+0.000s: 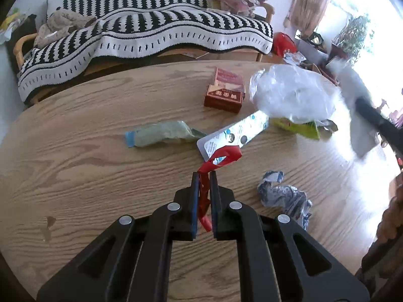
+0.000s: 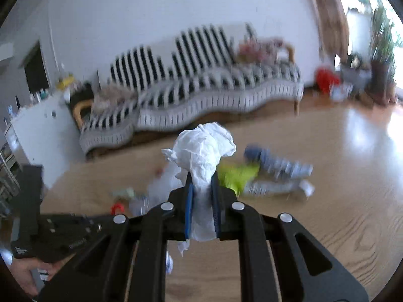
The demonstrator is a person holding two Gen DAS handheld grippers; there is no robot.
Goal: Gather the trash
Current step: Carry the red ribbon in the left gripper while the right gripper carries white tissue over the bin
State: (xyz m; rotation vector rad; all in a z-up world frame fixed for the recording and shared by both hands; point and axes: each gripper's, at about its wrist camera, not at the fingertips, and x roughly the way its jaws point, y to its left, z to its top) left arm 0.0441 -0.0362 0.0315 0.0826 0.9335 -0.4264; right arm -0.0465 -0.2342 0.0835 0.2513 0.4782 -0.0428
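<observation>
My left gripper [image 1: 204,176] is shut on a twisted red wrapper strip [image 1: 221,158], lifted a little above the wooden table [image 1: 88,163]. In the right wrist view, my right gripper [image 2: 202,176] is shut on a crumpled white tissue [image 2: 201,148] that bulges out above the fingertips. On the table lie a pale green packet with a blue end [image 1: 161,134], a white blister card [image 1: 234,132], a crumpled blue-white wrapper [image 1: 282,196], a clear plastic bag [image 1: 292,93] over a yellow-green packet [image 1: 299,127], and a red box [image 1: 225,91].
A sofa under a black-and-white striped blanket [image 1: 151,30] stands behind the table. The other gripper and sleeve [image 1: 370,113] blur at the right edge. A red bag [image 1: 283,42] and potted plants [image 1: 352,35] sit on the floor by the bright window.
</observation>
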